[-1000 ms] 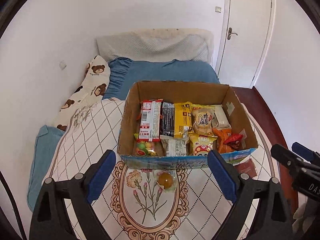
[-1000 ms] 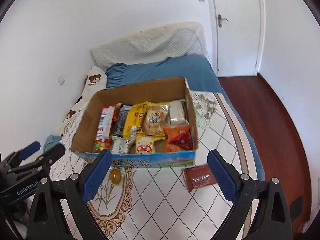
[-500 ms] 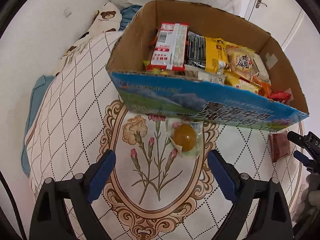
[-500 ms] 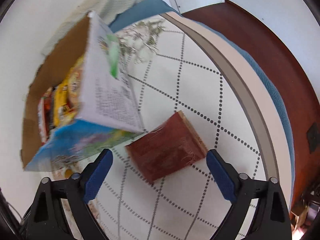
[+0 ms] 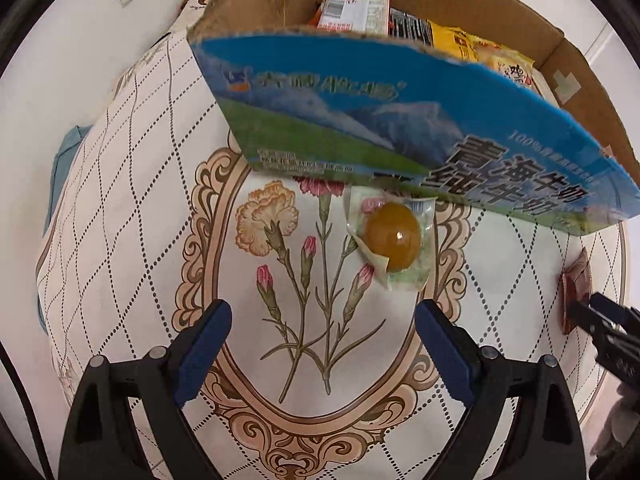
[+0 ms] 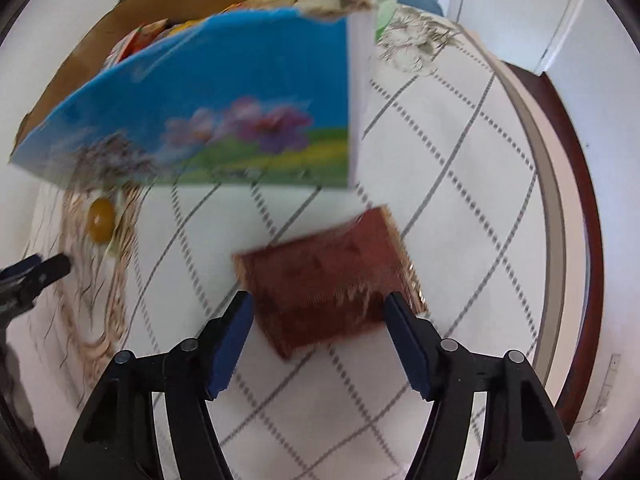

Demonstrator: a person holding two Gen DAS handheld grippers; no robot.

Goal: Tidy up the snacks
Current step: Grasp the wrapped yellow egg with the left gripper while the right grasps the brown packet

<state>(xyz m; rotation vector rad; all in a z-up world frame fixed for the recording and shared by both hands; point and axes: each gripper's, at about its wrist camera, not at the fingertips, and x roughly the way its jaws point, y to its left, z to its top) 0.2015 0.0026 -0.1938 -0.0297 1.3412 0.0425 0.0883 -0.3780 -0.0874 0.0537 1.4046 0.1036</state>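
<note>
The right tool (image 6: 320, 316), jaws closing astride the red packet (image 6: 328, 276) lying on the bed beside the box (image 6: 224, 120), should pinch squarely (left tool (image 5: 322, 324) gapes above the jelly cup (image 5: 394, 240)).

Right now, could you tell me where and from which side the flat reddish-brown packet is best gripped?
Probably across its near end, from straight above: the reddish-brown packet lies flat on the quilt, clear of the box. The right tool already straddles that end, jaws closing, pads apparently not yet pressing.
</note>
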